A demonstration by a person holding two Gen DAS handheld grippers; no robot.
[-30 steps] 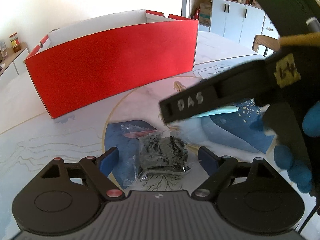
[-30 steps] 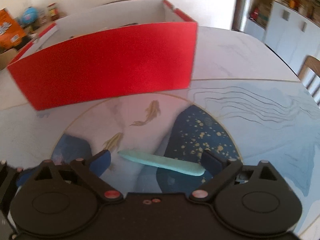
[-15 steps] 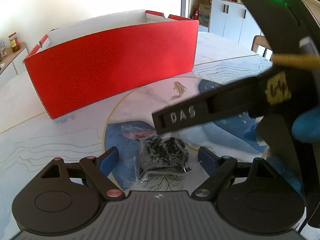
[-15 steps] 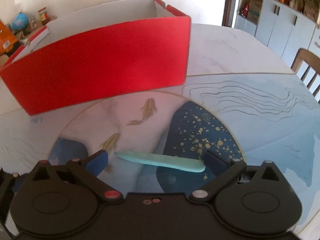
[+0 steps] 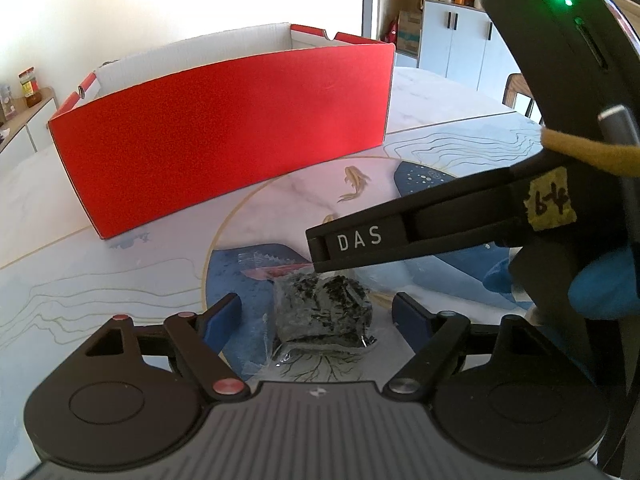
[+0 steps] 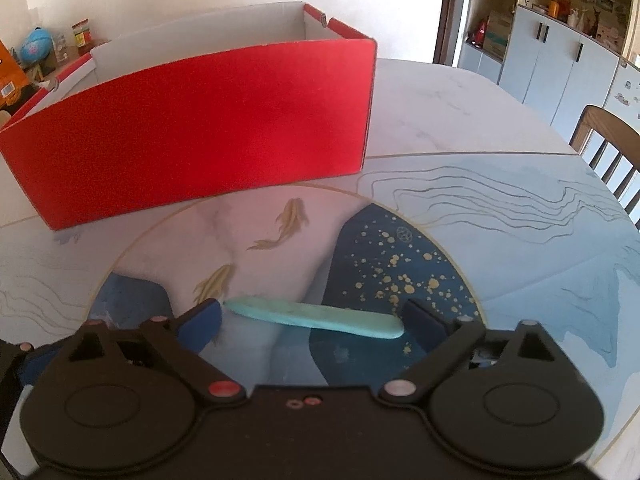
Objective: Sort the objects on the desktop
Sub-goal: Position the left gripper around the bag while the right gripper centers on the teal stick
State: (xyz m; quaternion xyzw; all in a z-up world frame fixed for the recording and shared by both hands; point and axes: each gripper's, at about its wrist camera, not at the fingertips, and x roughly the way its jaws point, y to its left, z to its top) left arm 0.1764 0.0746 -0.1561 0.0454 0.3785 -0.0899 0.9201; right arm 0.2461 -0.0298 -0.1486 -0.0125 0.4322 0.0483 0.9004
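The patterned counter [image 6: 460,128] carries a long red box [image 6: 200,128] with white inner walls, standing open-topped with its broad side facing both cameras; whatever it holds is hidden behind that wall. Nearer, the left tongs [image 5: 318,316] are spread wide around a clear packet of dark dried bits [image 5: 322,314] lying on the counter, neither pad touching it. The right tongs [image 6: 312,320] are likewise spread on either side of a slim turquoise stick [image 6: 316,316], which lies flat with its long axis running left to right across the gap, pointed end toward the left pad.
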